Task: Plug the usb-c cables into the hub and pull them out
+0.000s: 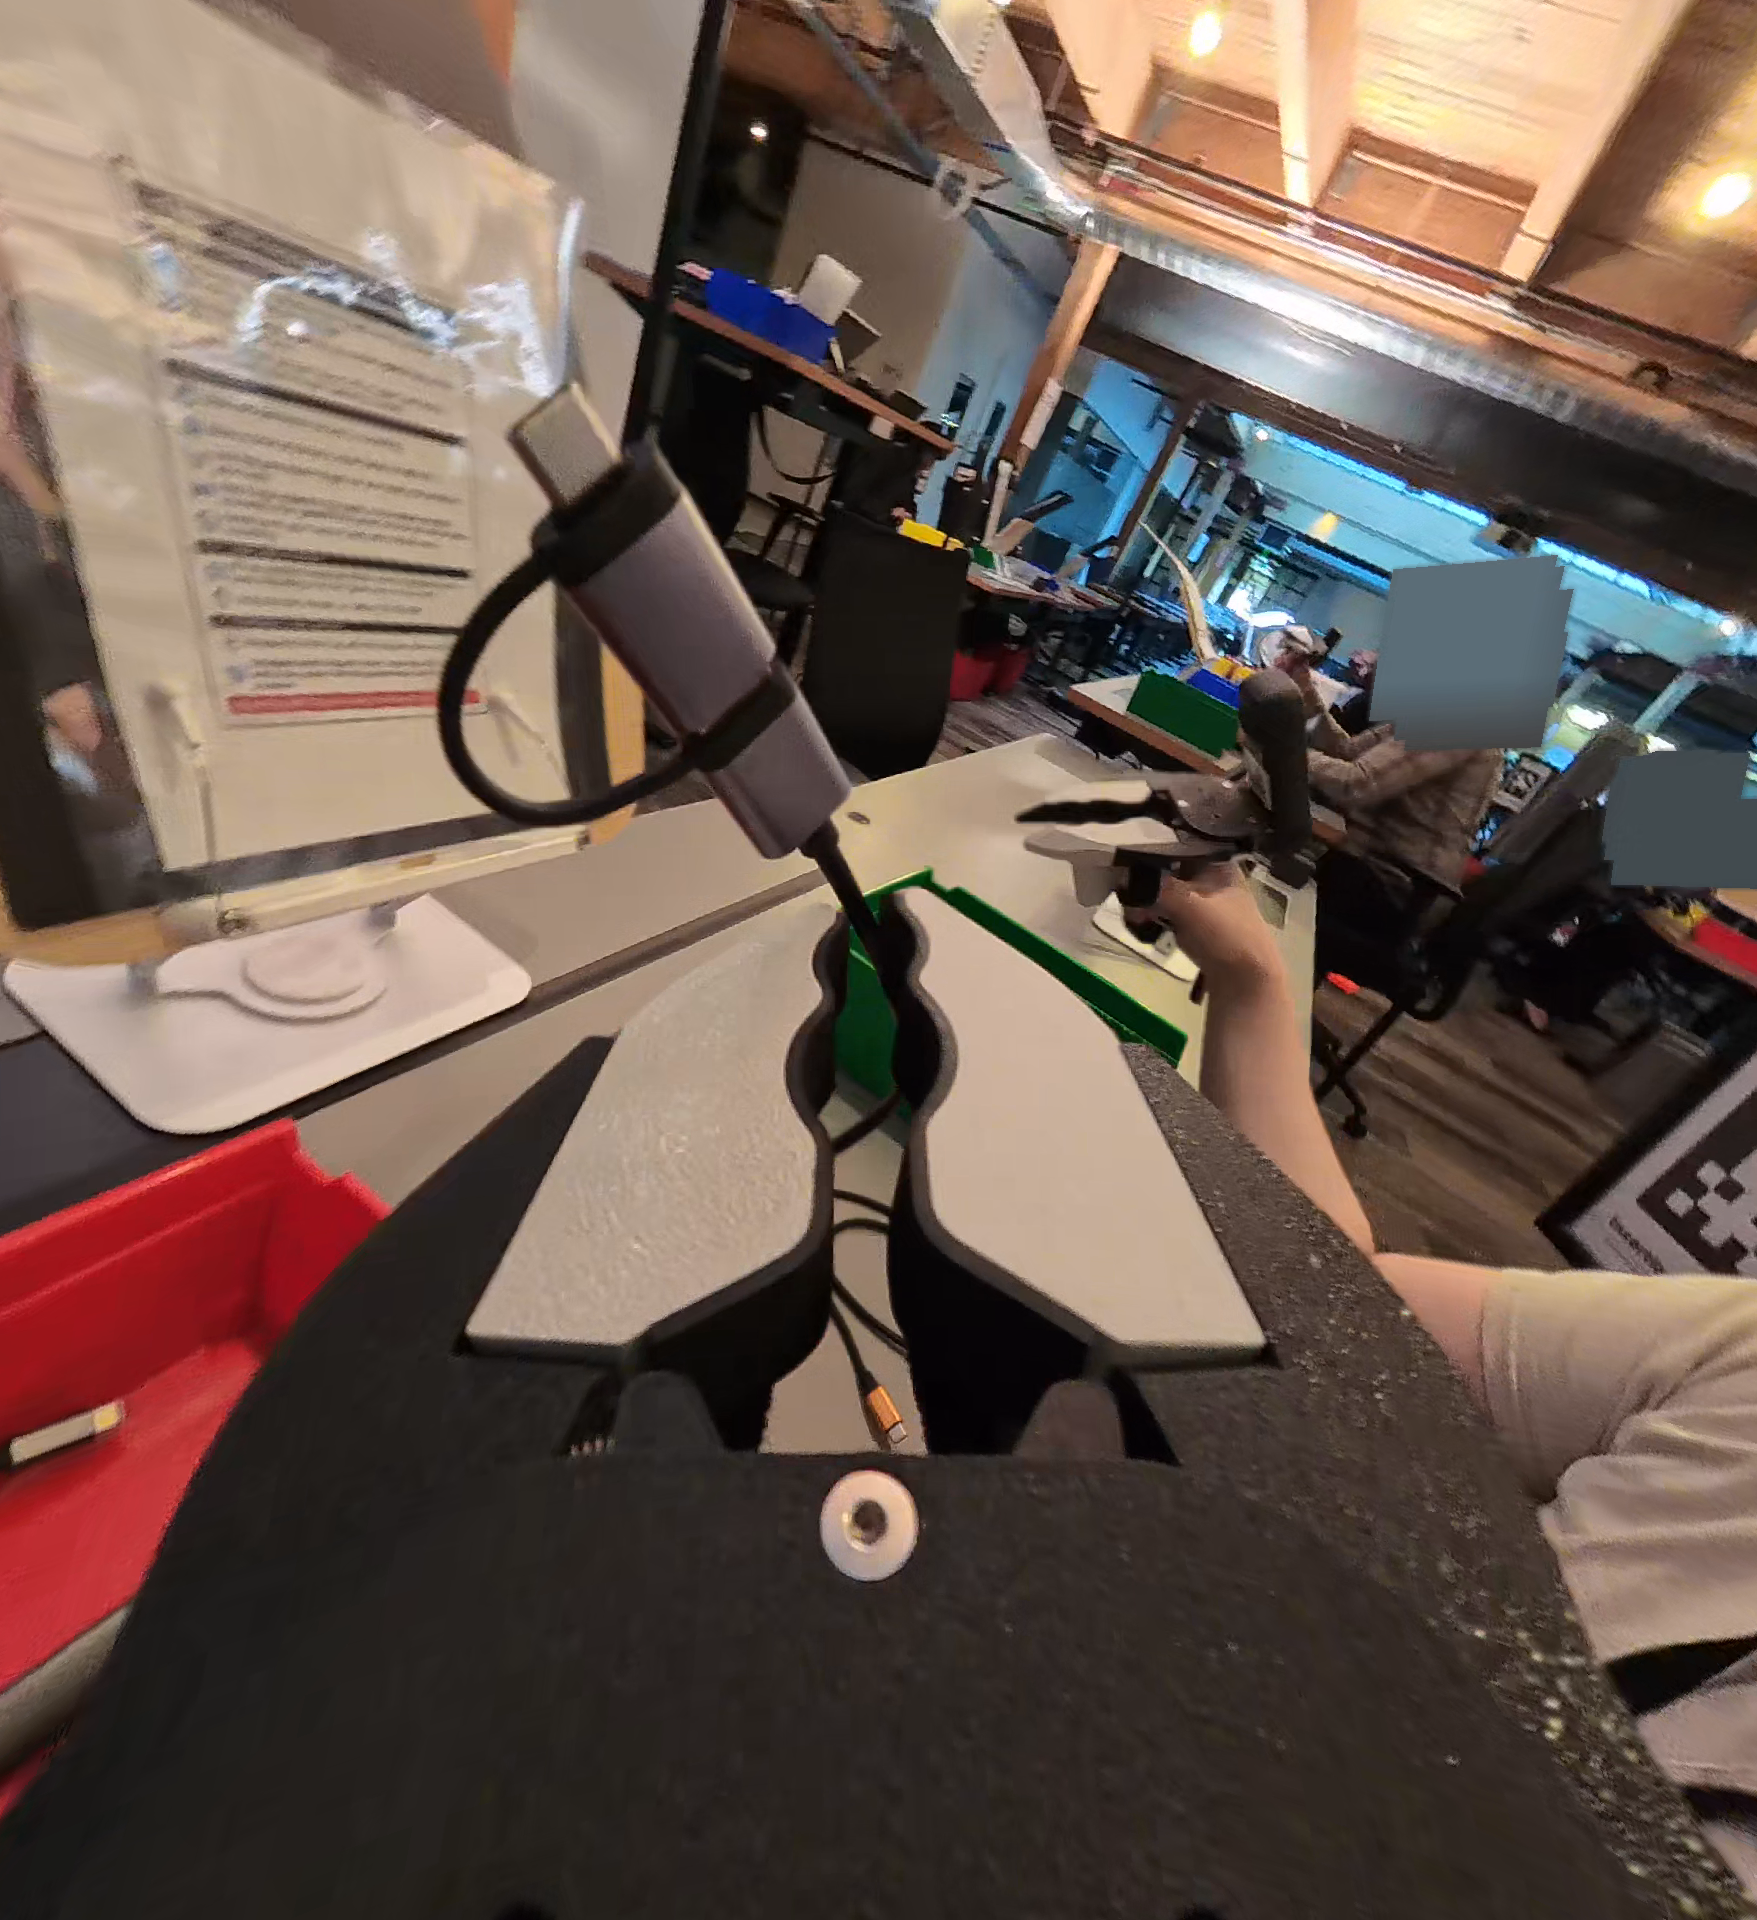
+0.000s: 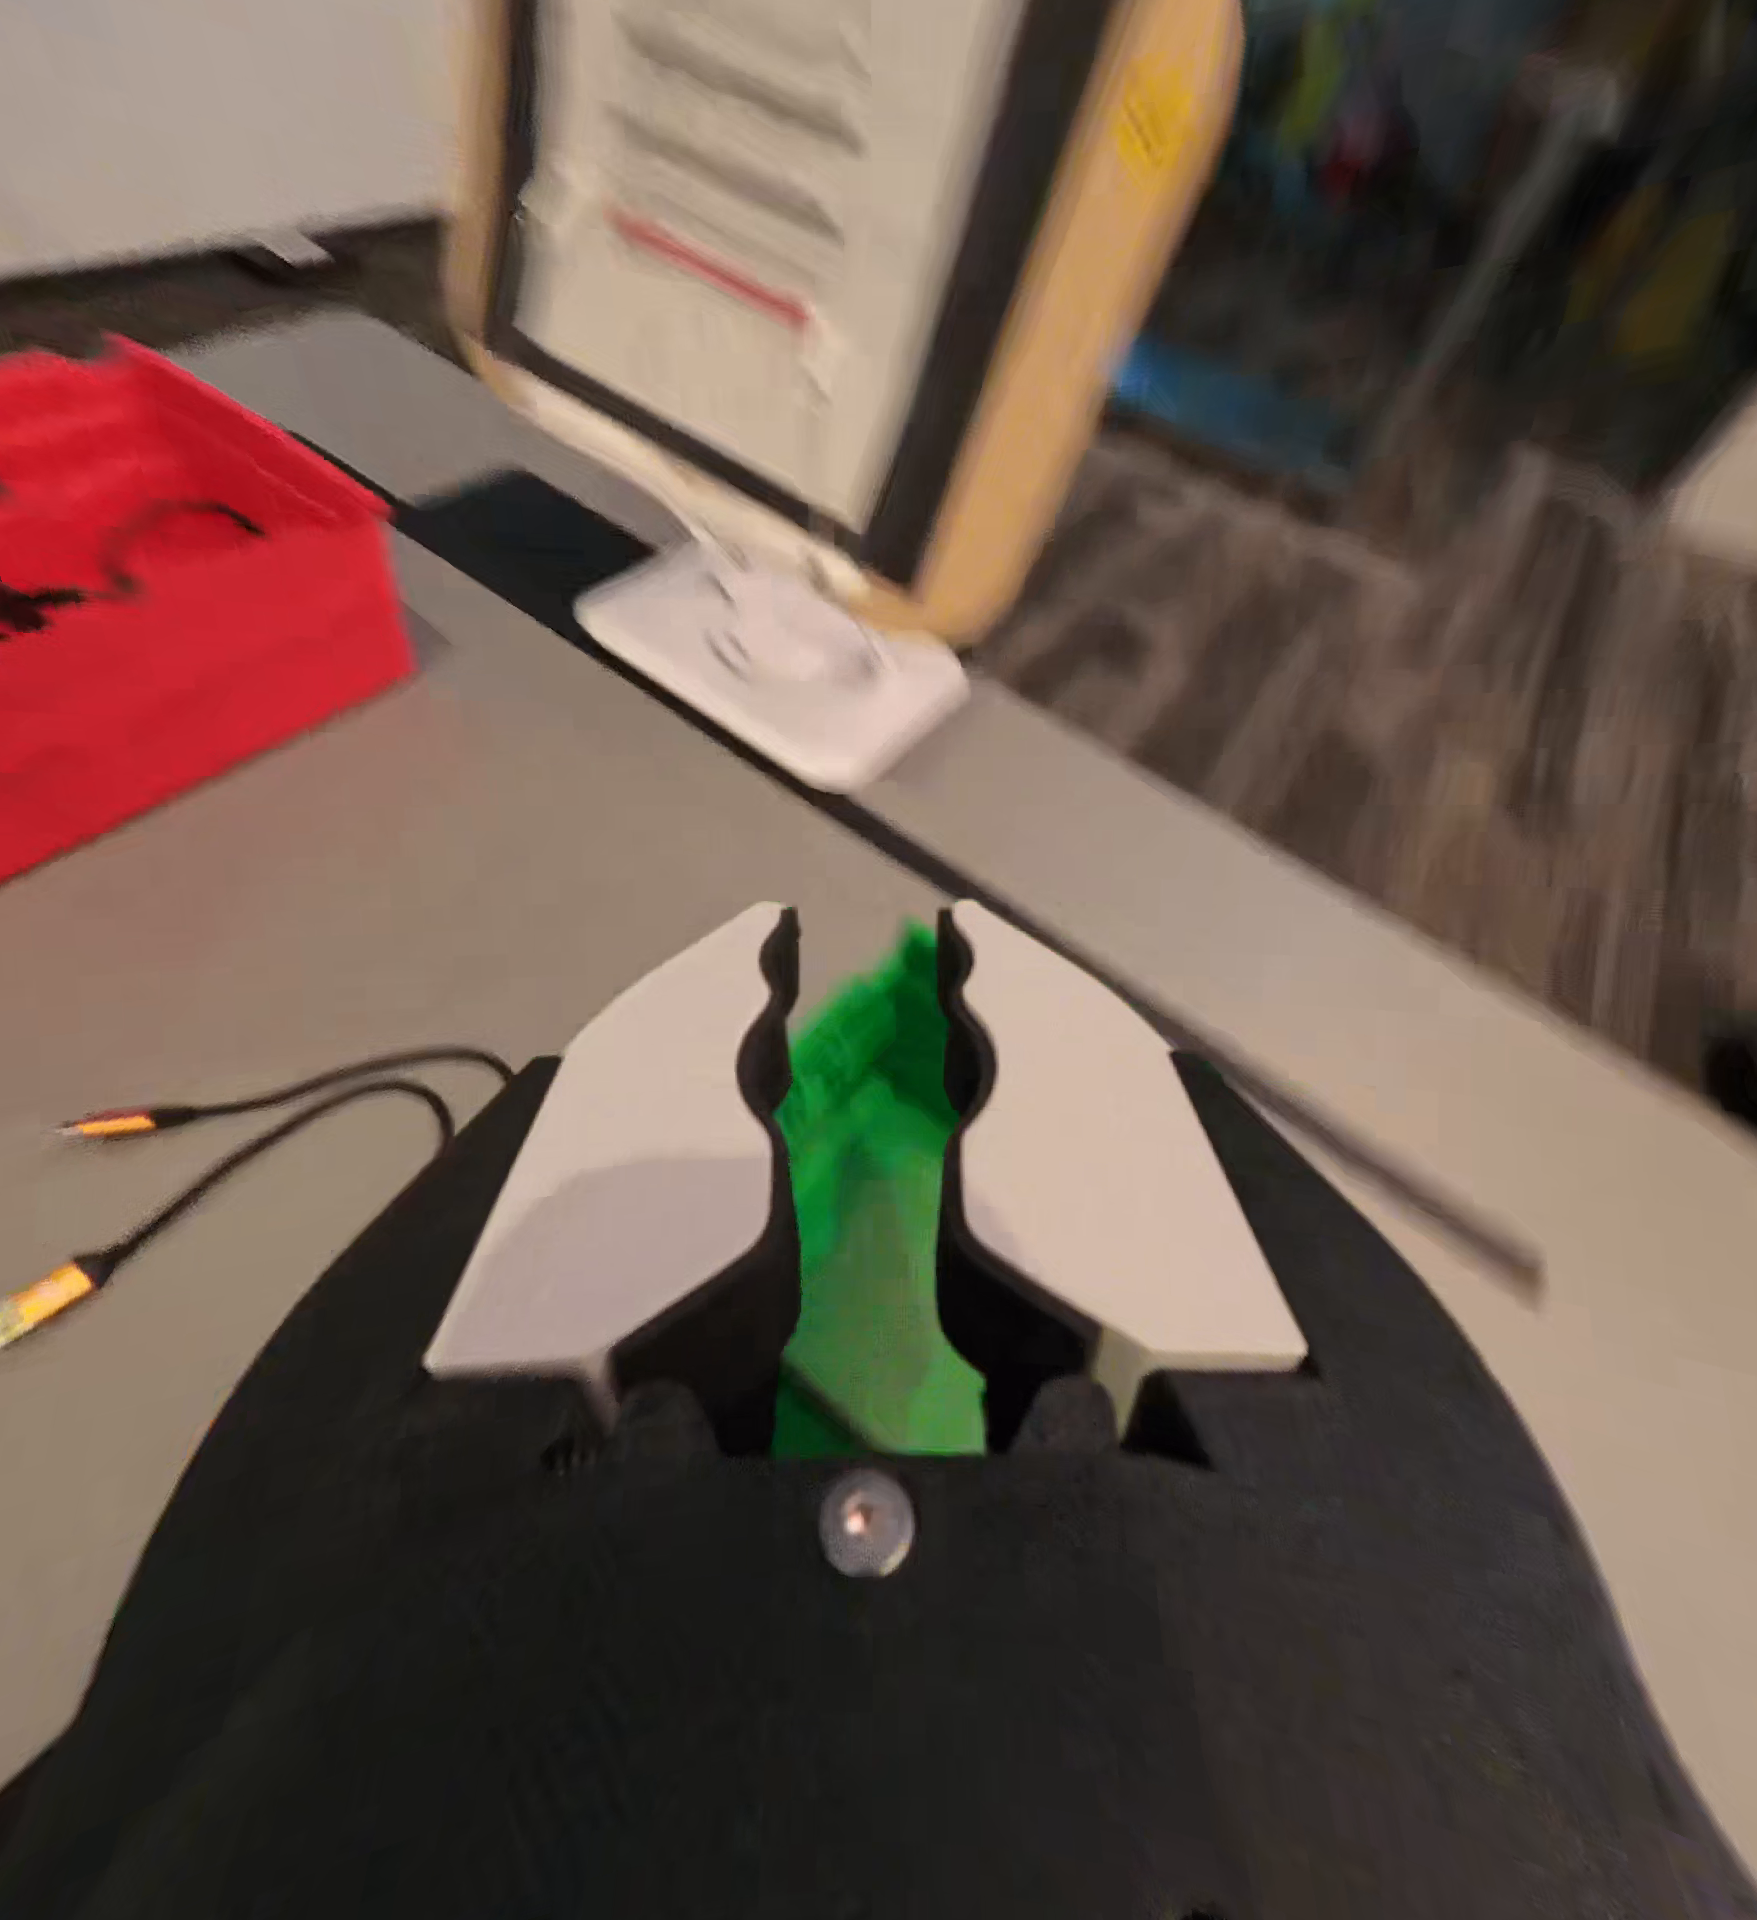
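My left gripper is shut on the black cord of a grey metal hub. The hub stands up and to the left above the fingertips, with a looped black cable strapped to its side. An orange-tipped usb-c plug lies on the table below, between the fingers. My right gripper is open and empty, above a green bin. It also shows in the left wrist view, held in a hand off to the right. Two orange-tipped cables lie on the grey table to its left.
A red bin sits at the left with a silver-tipped cable in it. A framed sheet on a white stand stands at the table's far edge. The green bin lies beyond the left fingers. The right view is blurred. The grippers' ends are close to 40 centimeters from one another.
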Demonstrator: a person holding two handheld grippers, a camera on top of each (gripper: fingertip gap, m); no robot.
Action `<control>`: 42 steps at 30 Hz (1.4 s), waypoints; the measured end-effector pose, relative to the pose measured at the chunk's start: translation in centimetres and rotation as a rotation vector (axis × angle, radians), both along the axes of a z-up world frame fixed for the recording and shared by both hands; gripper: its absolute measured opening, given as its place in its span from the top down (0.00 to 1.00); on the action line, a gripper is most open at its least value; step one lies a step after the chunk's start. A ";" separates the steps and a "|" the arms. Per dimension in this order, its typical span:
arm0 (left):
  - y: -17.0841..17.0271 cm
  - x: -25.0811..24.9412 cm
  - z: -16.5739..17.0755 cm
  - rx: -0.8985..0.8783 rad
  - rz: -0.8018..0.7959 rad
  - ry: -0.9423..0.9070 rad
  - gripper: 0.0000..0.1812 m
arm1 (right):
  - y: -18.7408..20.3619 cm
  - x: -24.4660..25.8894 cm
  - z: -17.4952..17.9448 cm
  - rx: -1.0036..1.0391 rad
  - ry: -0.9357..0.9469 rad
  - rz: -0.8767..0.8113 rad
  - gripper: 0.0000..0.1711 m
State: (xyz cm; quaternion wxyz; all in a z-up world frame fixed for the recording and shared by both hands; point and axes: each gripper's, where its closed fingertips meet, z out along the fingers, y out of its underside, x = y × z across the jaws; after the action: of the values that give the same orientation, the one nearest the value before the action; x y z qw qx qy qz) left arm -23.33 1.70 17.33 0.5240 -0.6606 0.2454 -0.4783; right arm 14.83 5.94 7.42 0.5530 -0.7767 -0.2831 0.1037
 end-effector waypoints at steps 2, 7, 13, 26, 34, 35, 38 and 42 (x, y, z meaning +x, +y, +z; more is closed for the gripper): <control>-0.9 1.0 0.7 0.039 -0.032 -0.003 0.98 | -0.9 -5.7 2.6 0.166 0.001 0.169 0.83; -2.9 4.0 2.3 0.102 -0.112 -0.029 0.98 | -4.7 -19.9 4.2 0.371 0.052 0.523 0.68; -4.7 7.5 2.5 0.164 -0.154 0.038 0.98 | -8.3 -32.2 -0.8 0.264 0.194 0.715 0.60; -4.9 9.1 1.5 0.126 -0.211 0.072 0.98 | -6.8 -31.0 -1.6 0.107 0.330 0.697 0.92; -1.4 9.5 -2.9 -0.019 -0.144 0.249 0.89 | -5.5 -30.7 -5.1 -0.068 0.240 0.691 0.94; -1.0 9.6 -3.7 -0.031 -0.138 0.295 0.84 | -5.4 -30.8 -5.5 -0.110 0.272 0.702 0.94; 0.6 8.9 -5.0 -0.033 -0.060 0.377 0.68 | -5.2 -30.8 -5.9 -0.205 0.401 0.734 0.94; 1.9 7.8 -7.1 -0.086 0.005 0.478 0.64 | -4.4 -30.1 -5.9 -0.379 0.600 0.723 0.94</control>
State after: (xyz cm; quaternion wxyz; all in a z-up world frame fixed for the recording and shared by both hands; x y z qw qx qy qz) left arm -15.55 3.62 10.26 0.4235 -0.7772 0.3404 -0.3172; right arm -15.32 1.52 1.50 0.3882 -0.6515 -0.3389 0.5567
